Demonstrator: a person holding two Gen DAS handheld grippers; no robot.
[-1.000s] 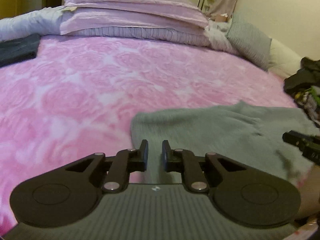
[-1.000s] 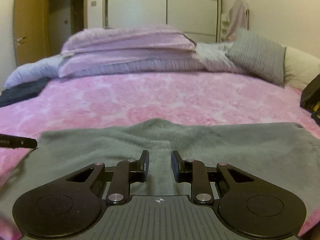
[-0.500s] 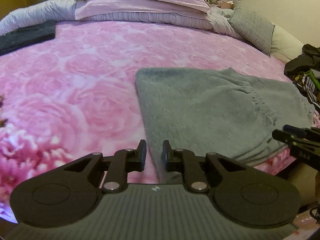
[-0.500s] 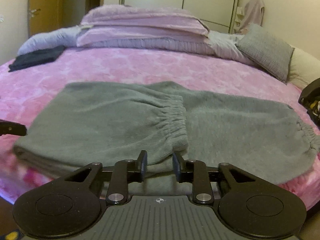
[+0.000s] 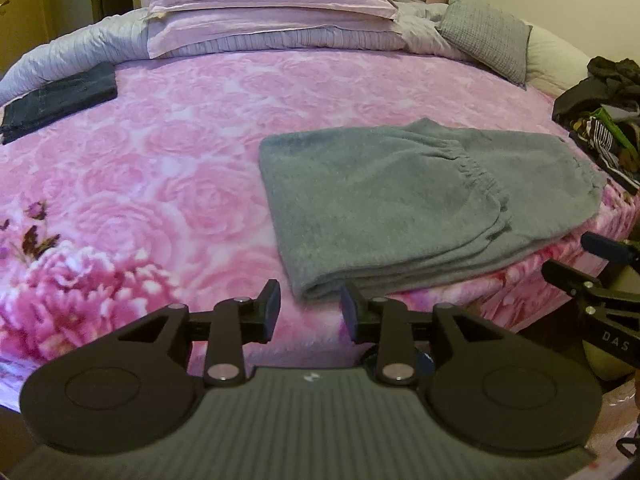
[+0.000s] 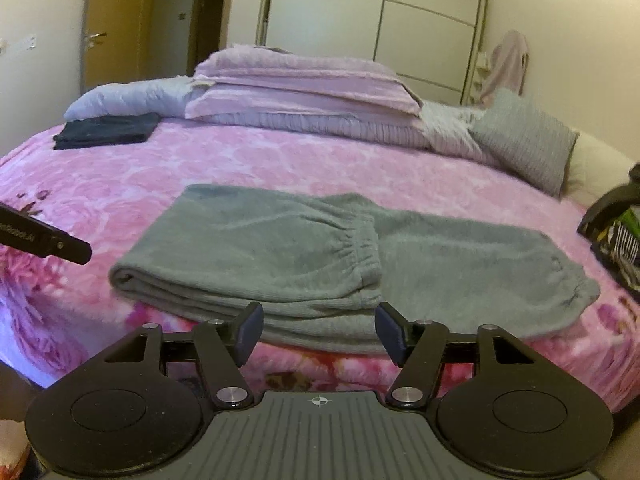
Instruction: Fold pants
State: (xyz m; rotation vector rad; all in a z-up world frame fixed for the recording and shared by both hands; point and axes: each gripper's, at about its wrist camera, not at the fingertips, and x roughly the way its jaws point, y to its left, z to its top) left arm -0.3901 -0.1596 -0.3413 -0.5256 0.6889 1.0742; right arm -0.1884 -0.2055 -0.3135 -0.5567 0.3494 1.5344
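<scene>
Grey pants lie folded at the near edge of the bed as you hold both grippers clear of them.

Your left gripper has just been opening, its fingers parted with nothing between them, just short of the folded corner of the pants. Your right gripper has also just been opening and stands wider, empty, in front of the stacked layers. The pants rest on the pink rose blanket, one elastic end doubled over the middle. A dark folded garment sits well apart near the pillows; a heap of clothes lies at the right.
</scene>
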